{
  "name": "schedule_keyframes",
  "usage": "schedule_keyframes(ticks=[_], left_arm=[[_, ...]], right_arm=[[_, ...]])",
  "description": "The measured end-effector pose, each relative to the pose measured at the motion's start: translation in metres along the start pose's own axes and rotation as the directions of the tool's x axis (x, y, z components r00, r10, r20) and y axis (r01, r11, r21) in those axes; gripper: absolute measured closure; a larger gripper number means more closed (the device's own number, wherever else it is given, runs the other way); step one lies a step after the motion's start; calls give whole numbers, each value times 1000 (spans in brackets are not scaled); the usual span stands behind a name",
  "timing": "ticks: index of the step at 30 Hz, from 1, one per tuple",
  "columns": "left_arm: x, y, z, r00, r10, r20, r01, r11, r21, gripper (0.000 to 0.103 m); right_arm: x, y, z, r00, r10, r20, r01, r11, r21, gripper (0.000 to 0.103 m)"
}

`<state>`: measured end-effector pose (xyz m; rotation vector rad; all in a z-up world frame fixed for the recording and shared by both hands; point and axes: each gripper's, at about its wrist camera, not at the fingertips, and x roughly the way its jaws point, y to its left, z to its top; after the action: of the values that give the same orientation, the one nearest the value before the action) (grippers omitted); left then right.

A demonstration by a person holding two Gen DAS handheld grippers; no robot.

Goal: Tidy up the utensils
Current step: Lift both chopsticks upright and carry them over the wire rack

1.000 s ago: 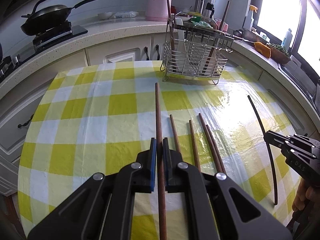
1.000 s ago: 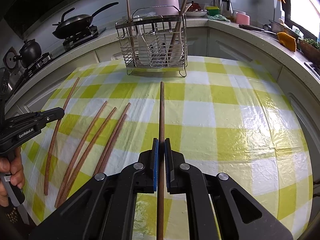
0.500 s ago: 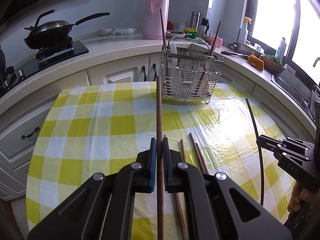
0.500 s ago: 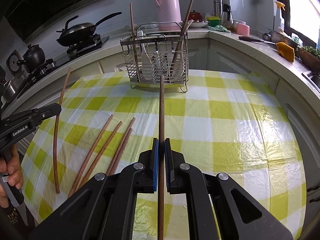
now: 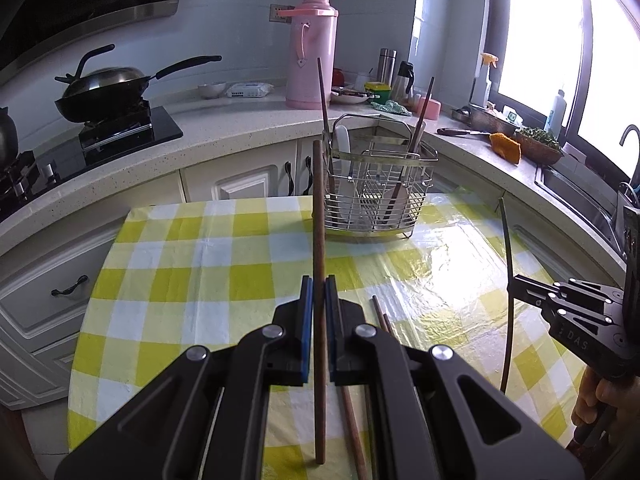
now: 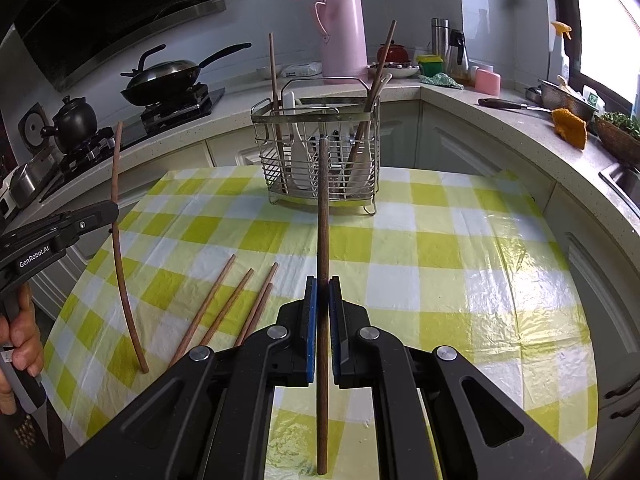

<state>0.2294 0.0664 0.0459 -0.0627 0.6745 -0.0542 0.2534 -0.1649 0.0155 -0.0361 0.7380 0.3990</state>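
Note:
My left gripper (image 5: 319, 280) is shut on a brown wooden chopstick (image 5: 318, 216), held above the table and pointing toward the wire utensil rack (image 5: 376, 192). My right gripper (image 6: 322, 282) is shut on another brown chopstick (image 6: 322, 208), also raised and pointing at the rack (image 6: 320, 160). The rack holds two upright chopsticks and white utensils. Several more chopsticks (image 6: 224, 304) lie on the yellow checked tablecloth (image 6: 440, 248) between the grippers. Each gripper shows in the other's view: the left gripper (image 6: 114, 210) and the right gripper (image 5: 514, 282).
A pink thermos (image 6: 344, 24) stands on the counter behind the rack. A wok (image 5: 104, 92) sits on the stove at the left. A knife (image 6: 508, 105), an orange cloth (image 6: 570, 128) and a sink (image 5: 576, 196) are along the right counter.
Both grippers have risen and tilted up with their chopsticks, so the chopstick tips now point at the rack instead of at the tablecloth.

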Motion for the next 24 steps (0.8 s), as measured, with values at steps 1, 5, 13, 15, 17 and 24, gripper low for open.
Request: schedule_keyframes(ticks=[1, 5, 13, 15, 17, 24], left_arm=[[-1, 0, 1, 1000, 0, 2, 0, 1000, -1, 97], [-4, 0, 3, 1000, -3, 10, 3, 1000, -6, 97], [-8, 1, 7, 1000, -10, 25, 10, 1000, -19, 97], [-8, 1, 8, 1000, -9, 24, 10, 1000, -19, 97], [-8, 1, 8, 1000, -10, 24, 10, 1000, -21, 97], [-11, 1, 14, 999, -15, 36, 16, 1000, -19, 97]], right_arm=[[-1, 0, 1, 1000, 0, 3, 0, 1000, 0, 97], [-5, 0, 7, 1000, -3, 16, 3, 1000, -4, 97], [-8, 1, 17, 999, -2, 32, 2, 1000, -10, 97], [-7, -1, 17, 1000, 2, 30, -1, 1000, -7, 97], [-6, -1, 18, 1000, 6, 28, -5, 1000, -6, 97], [-9, -4, 22, 999, 5, 35, -5, 1000, -3, 97]])
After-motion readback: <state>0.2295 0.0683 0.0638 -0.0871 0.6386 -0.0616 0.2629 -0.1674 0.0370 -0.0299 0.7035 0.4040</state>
